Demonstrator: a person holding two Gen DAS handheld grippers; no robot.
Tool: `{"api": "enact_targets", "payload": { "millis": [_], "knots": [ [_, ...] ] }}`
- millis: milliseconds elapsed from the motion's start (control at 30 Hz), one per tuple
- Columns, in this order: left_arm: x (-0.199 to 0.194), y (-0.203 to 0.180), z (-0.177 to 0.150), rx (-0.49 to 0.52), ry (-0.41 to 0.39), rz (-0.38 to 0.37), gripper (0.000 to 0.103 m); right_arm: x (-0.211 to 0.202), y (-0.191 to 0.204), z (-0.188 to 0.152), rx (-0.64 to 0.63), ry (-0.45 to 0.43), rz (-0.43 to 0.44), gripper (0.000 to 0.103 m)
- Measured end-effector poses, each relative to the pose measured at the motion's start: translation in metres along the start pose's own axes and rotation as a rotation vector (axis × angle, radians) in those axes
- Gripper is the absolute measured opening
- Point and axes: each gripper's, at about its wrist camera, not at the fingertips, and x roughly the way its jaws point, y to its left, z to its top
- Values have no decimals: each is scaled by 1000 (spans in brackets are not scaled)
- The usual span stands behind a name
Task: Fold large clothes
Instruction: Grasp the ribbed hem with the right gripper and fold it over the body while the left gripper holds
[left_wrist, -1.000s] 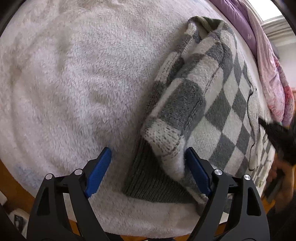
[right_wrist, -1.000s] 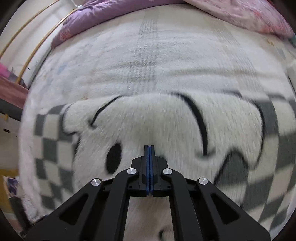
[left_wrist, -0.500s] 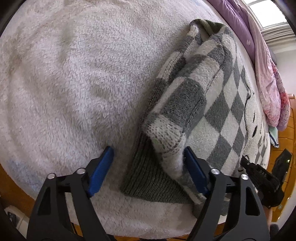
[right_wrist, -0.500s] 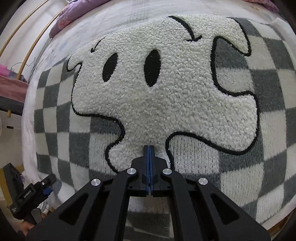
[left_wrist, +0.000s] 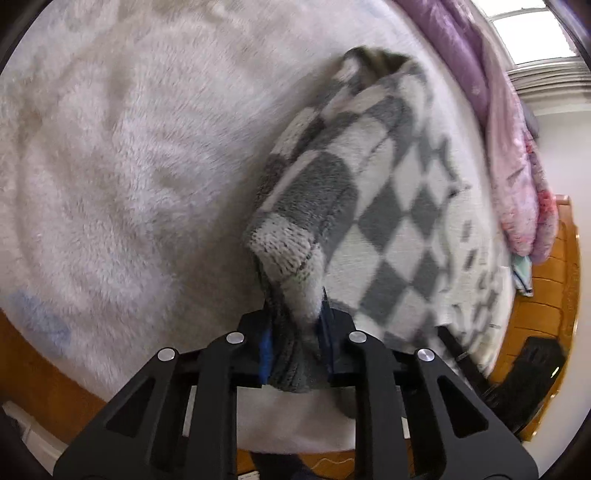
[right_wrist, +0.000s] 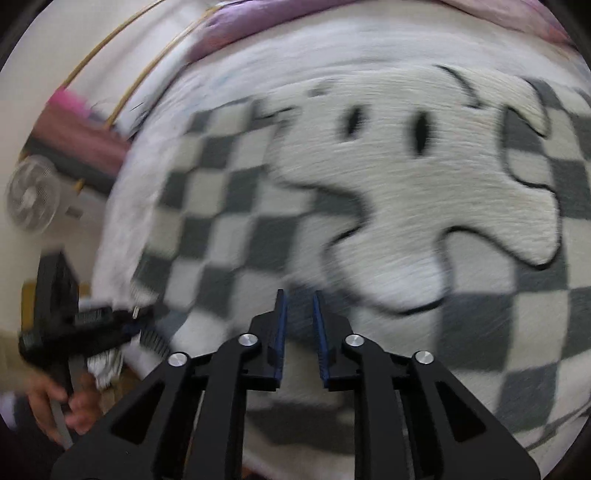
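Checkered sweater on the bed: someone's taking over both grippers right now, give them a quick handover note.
Left gripper: shut on the folded sleeve cuff of the checkered sweater.
Right gripper: jaws slightly apart, holding nothing, above the sweater's lower front.
Sweater lies face up on the white fleece blanket, ghost patch showing.
Done: one sleeve laid in over the body.
Left: probably fold the rest of the sweater; its far side is out of view.

To your left, the white fleece blanket (left_wrist: 122, 177) lies bare, giving room to pass. The checkered sweater (left_wrist: 399, 206) bulks up on the right, with piled purple-pink bedding (left_wrist: 517, 140) beyond it and a wooden bed frame (left_wrist: 550, 295) along that edge.
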Motion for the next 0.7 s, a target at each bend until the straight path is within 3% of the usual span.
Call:
{"api": "enact_targets", "payload": {
  "millis": [100,133,167,300,467,700],
  "knots": [
    [-19,-14,-1,2,-4,-47,18,-4,29,-16,-112,11,48,43],
    [-26,-20,-1,4,-6,-68,18,-6,42,-24,-151,5,58,57],
    [-31,-25,-2,5,-5,-87,18,-5,59,-28,-177,-7,59,62],
    [-41,-46,-3,32,-5,-120,18,-7,96,-41,-304,-28,114,66],
    [-38,-62,-2,29,9,-148,18,1,116,-37,-392,-115,37,71],
    [-42,-68,0,1,9,-190,18,32,134,-12,-409,-159,1,73]
  ]
}}
